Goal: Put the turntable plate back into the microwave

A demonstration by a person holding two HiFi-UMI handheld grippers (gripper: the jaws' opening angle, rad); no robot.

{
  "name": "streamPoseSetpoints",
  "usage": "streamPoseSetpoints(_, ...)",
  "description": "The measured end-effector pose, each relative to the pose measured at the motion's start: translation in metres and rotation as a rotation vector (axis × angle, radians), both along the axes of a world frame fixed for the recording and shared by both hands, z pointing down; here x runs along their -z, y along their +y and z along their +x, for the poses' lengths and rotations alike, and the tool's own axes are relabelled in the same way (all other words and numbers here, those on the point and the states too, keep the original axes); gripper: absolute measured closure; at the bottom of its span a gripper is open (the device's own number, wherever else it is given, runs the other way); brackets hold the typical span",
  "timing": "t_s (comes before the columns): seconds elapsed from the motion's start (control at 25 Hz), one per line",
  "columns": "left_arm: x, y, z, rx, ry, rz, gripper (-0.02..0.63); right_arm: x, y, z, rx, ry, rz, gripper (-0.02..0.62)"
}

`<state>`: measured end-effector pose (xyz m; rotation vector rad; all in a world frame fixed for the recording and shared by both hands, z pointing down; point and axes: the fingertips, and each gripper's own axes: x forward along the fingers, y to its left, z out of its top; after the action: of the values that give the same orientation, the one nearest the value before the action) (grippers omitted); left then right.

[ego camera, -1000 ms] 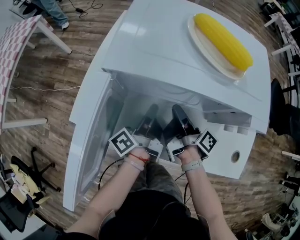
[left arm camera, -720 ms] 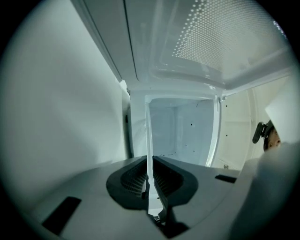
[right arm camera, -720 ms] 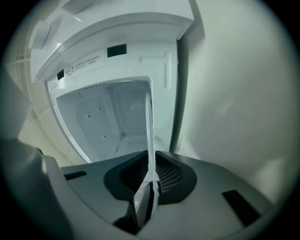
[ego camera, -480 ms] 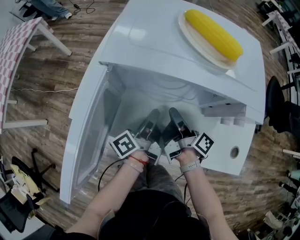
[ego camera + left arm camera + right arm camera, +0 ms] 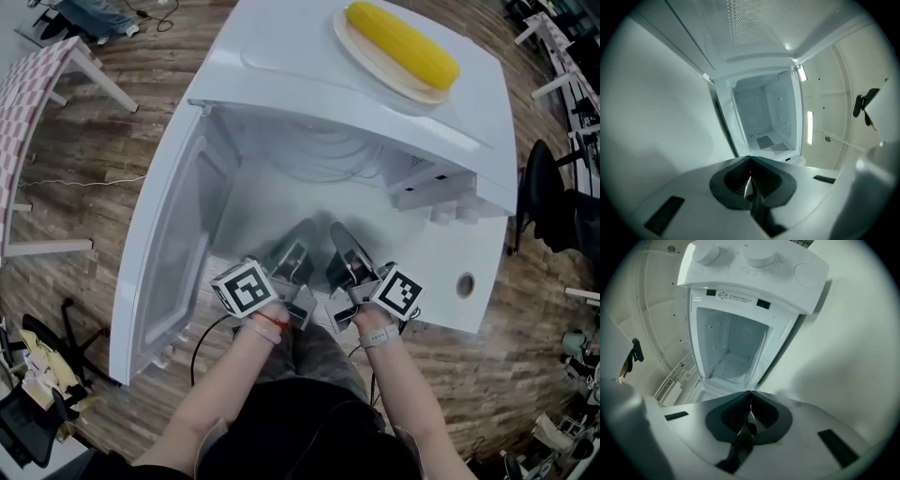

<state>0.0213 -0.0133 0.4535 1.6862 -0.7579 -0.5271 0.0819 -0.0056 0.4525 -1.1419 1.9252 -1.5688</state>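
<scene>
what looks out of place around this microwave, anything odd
A plate carrying a corn cob sits on top of the microwave, toward its far right corner, an unusual spot for food. The door hangs wide open and the cavity floor looks bare. Nothing appears spilled or damaged.

Glossy white microwave [image 5: 309, 75], matt wood-plank floor [image 5: 112, 141]; smooth, shiny yellow corn [image 5: 403, 45]

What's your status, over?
Left hand-held gripper and right hand-held gripper shut, empty. Turntable plate unclear; faint curved rim in microwave. Door open, nothing blocking.
</scene>
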Motion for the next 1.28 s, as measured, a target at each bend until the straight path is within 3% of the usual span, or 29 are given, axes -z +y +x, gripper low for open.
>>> streamPoseSetpoints(1.28,0.013,0.158,-0.006,-0.036,-0.085,0.004,0.594,0.022,0.154,0.000,0.033,-0.009,0.043,0.575)
